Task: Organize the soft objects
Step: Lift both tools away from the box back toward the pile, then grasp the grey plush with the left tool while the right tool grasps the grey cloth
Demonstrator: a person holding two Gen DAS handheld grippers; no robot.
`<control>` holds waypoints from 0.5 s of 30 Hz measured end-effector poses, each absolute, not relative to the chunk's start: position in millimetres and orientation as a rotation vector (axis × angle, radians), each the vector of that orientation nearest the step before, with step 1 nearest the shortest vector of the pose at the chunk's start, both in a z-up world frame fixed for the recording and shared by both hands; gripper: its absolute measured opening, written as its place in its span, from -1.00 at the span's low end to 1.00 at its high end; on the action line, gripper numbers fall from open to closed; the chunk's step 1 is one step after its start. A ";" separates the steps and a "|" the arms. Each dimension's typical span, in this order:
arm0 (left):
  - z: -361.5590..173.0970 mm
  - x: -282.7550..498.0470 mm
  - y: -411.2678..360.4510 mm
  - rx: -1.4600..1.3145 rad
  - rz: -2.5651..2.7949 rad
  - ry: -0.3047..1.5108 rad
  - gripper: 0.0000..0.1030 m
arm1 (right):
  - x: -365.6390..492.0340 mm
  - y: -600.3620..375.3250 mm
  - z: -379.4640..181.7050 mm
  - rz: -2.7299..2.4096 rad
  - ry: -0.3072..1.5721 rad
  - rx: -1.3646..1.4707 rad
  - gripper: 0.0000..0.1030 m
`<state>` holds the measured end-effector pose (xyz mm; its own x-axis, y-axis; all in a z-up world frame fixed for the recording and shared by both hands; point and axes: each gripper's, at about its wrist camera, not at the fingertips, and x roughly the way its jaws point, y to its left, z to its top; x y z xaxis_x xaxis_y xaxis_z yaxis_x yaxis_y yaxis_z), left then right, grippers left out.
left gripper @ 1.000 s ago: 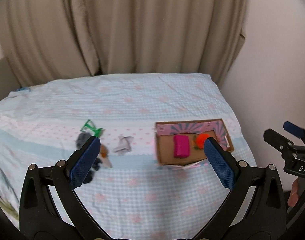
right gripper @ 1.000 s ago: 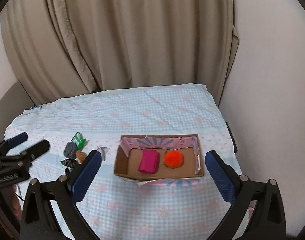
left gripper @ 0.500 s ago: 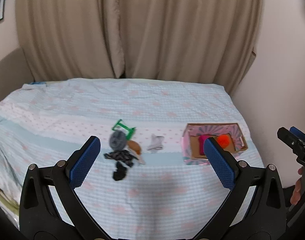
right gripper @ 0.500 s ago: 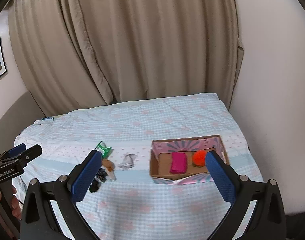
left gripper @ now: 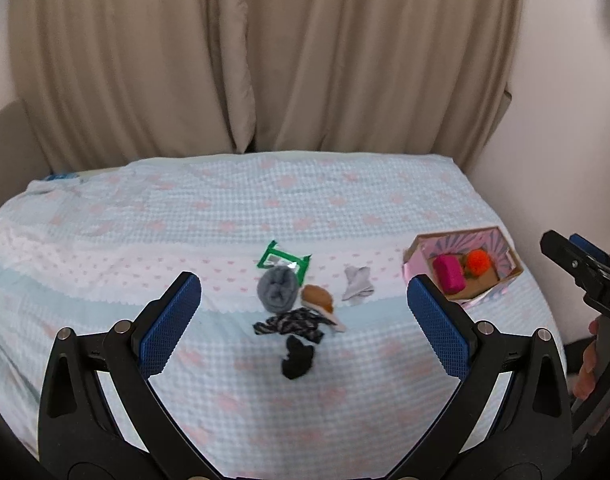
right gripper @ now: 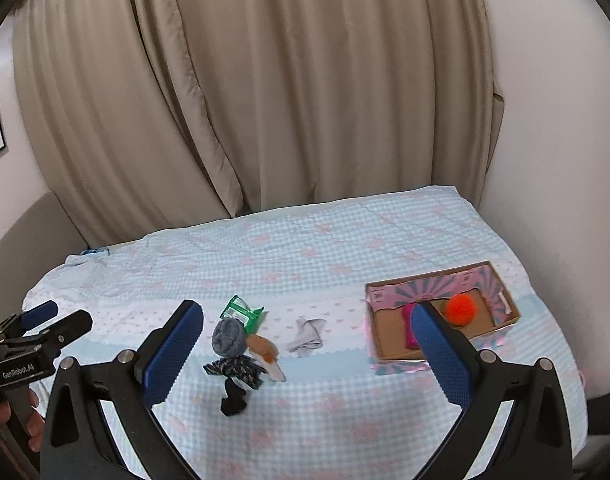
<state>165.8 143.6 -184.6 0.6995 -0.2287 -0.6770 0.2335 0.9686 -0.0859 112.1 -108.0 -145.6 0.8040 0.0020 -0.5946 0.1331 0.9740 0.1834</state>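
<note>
Both tongs spread wide and empty above the bed.
Left tongs (left gripper: 304, 318) and right tongs (right gripper: 307, 349) frame the sock pile (left gripper: 291, 312); right of the pile sits the cardboard box (right gripper: 389, 350), holding a pink roll (left gripper: 448, 272) and orange pompom (right gripper: 459, 309).

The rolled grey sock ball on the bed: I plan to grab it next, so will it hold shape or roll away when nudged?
The rolled grey sock ball looks round and bundled, so it may roll on a nudge. It seems soft fabric, likely squashing between gripper pads. The green packet and brown plush piece lie against it and may shift too.
</note>
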 end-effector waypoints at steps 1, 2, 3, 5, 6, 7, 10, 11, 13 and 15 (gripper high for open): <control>-191.6 173.8 147.6 0.014 -0.268 0.756 0.99 | 118.2 -100.9 -151.5 -0.078 0.636 0.224 1.00; -198.2 181.7 151.2 0.020 -0.278 0.760 0.99 | 126.6 -93.7 -159.6 -0.085 0.639 0.230 1.00; -208.0 192.6 155.6 0.028 -0.289 0.761 0.99 | 132.3 -89.0 -165.6 -0.093 0.641 0.234 1.00; -221.6 207.8 159.8 0.034 -0.300 0.767 0.99 | 149.0 -78.0 -183.5 -0.111 0.649 0.247 1.00; -231.3 217.6 161.4 0.034 -0.308 0.774 0.99 | 158.3 -73.1 -194.0 -0.118 0.653 0.254 1.00; -241.2 227.4 162.0 0.033 -0.311 0.781 0.99 | 163.2 -68.4 -200.3 -0.124 0.657 0.256 1.00; -276.5 259.5 161.8 0.030 -0.323 0.815 0.99 | 191.5 -57.5 -231.0 -0.146 0.684 0.254 1.00; -291.1 271.7 160.3 0.030 -0.325 0.830 0.99 | 202.0 -54.4 -244.1 -0.154 0.695 0.248 1.00; -316.9 291.2 155.8 0.032 -0.331 0.851 0.99 | 220.0 -52.1 -267.8 -0.164 0.715 0.240 1.00; -347.0 312.3 151.3 0.038 -0.338 0.879 0.99 | 238.9 -51.9 -294.6 -0.175 0.740 0.233 1.00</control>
